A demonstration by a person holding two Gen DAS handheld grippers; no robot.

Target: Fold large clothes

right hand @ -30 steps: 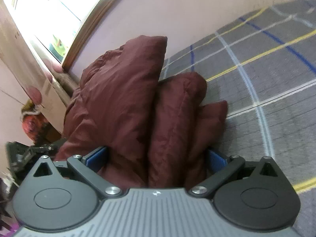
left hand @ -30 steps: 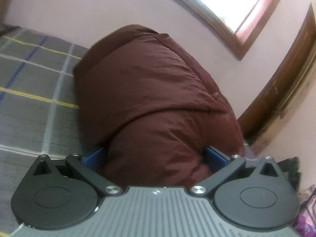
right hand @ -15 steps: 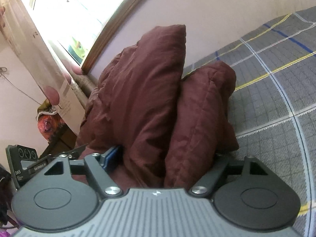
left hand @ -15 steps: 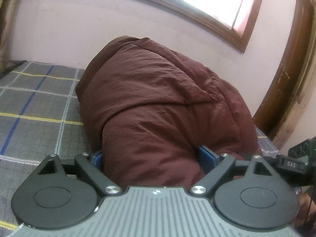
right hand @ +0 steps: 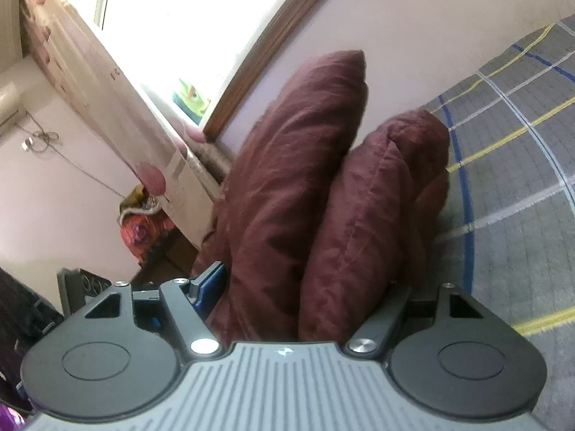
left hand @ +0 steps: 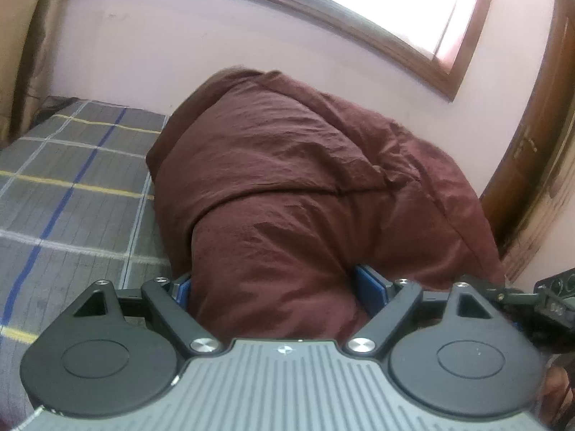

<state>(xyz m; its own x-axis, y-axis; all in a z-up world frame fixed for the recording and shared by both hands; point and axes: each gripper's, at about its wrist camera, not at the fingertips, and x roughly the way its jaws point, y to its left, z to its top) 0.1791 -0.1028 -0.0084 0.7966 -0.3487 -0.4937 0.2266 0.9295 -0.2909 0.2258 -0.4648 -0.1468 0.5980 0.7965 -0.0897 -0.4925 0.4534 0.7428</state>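
A large maroon puffy garment (left hand: 287, 186) is bunched up above the grey plaid bed (left hand: 72, 186). My left gripper (left hand: 276, 287) is shut on a thick fold of it, blue pads pressed against the cloth on both sides. In the right wrist view the same garment (right hand: 298, 186) hangs in two or three thick folds. My right gripper (right hand: 305, 287) is shut on those folds; its left blue pad (right hand: 210, 287) shows, the right one is hidden by cloth.
The plaid bed (right hand: 521, 165) lies to the right in the right wrist view. A pink wall with a wood-framed window (left hand: 413, 10) stands behind. A wooden door (left hand: 532, 143) is at the right. A curtain (right hand: 107, 93) and colourful clutter (right hand: 143, 226) are at the left.
Both grippers have risen with the garment, lifting it further off the bed. More wall and window now show. The grips are unchanged.
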